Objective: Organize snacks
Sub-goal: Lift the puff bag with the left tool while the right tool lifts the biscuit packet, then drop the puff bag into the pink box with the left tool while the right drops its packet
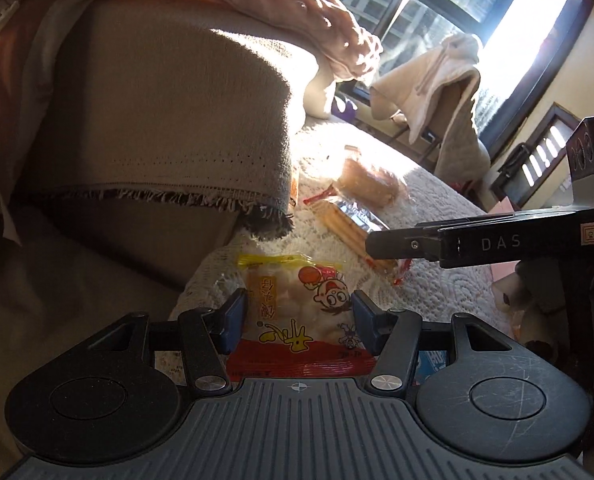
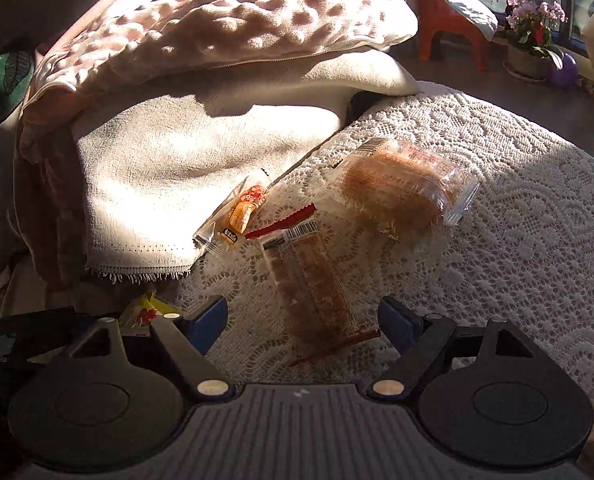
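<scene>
My left gripper (image 1: 299,314) has its blue pads on both sides of a yellow and red cartoon snack bag (image 1: 297,312) and is shut on it, over the lace-covered surface (image 1: 437,280). My right gripper (image 2: 303,320) is open, low over a long red-edged biscuit pack (image 2: 313,284) that lies between its fingers, untouched. A clear-wrapped bread pack (image 2: 401,188) lies beyond it, and a small clear candy packet (image 2: 237,216) lies at the blanket's edge. The right gripper also shows in the left wrist view (image 1: 381,246), over the biscuit pack (image 1: 345,224).
A folded beige blanket with a fringe (image 2: 169,168) and a pink bumpy blanket (image 2: 225,20) are piled at the left. A potted flower (image 2: 529,36) and an orange stool (image 2: 449,20) stand by the window. A white robe (image 1: 437,92) hangs on a chair.
</scene>
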`<action>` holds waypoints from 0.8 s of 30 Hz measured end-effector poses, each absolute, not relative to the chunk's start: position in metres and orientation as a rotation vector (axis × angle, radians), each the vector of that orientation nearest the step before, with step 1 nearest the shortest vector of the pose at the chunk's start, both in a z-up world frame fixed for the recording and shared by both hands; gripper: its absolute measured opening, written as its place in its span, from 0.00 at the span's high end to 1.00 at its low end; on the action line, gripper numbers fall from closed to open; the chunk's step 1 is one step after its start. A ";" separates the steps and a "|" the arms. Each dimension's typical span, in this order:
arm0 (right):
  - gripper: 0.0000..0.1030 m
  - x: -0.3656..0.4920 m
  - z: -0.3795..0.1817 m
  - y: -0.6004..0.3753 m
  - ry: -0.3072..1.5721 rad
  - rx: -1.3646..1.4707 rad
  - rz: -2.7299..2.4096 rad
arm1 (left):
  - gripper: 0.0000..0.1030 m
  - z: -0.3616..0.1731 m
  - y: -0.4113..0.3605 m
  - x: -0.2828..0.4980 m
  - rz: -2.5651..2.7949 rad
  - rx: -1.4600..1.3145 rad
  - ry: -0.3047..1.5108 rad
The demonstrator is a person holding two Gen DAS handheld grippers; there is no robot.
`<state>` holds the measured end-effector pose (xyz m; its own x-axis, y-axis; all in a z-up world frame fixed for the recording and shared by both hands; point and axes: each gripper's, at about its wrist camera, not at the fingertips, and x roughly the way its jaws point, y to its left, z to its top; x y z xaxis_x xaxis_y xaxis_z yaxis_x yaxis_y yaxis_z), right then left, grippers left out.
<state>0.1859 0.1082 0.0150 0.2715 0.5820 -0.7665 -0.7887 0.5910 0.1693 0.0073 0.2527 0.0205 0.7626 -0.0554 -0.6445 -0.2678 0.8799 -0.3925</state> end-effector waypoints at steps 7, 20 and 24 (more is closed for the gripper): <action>0.20 0.200 -0.001 0.136 0.915 -0.266 0.820 | 0.41 0.021 0.253 0.010 0.108 -0.482 0.711; 0.67 0.147 0.035 0.035 0.880 -0.345 0.784 | 0.41 0.031 0.210 0.026 -0.002 -0.408 0.759; 0.67 0.131 0.046 -0.033 0.900 -0.271 0.713 | 0.41 0.038 0.177 0.039 -0.100 -0.351 0.781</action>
